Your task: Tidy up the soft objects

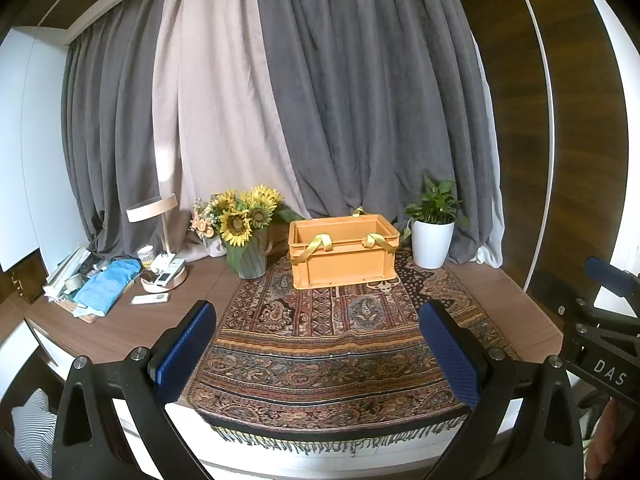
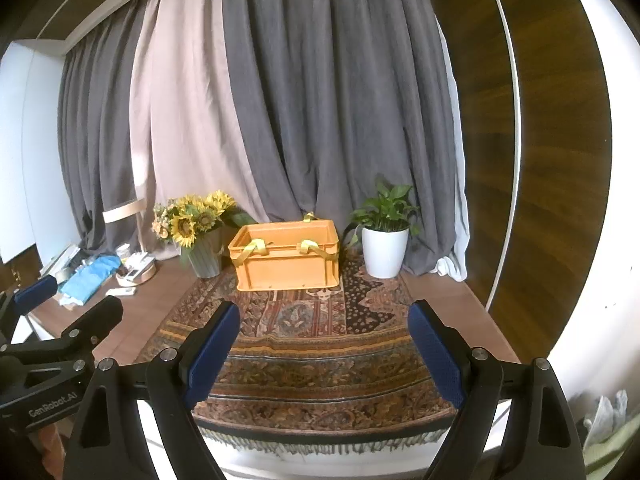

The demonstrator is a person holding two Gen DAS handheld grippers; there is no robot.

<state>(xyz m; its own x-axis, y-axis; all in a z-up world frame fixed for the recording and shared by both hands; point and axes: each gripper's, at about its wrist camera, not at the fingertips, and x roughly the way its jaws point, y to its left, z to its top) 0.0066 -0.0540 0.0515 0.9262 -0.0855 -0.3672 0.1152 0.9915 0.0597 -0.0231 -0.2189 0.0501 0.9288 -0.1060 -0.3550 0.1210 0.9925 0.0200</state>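
Curtains back an orange crate [image 1: 344, 252]; left gripper [image 2: 60, 344], marked "GenRobot.AI", and right gripper [image 2: 324, 356] gape empty.

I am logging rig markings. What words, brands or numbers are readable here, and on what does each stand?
"DAS": black body of the right gripper, seen at the left wrist view's edge.
"GenRobot.AI": black body of the left gripper, seen in the right wrist view.
White remote controls: markings too small to read.

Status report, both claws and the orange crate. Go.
Left claw open, empty, above rug edge. Right claw open, empty. Orange crate on rug, nothing seen inside; no soft objects in view. Path to crate unobstructed.
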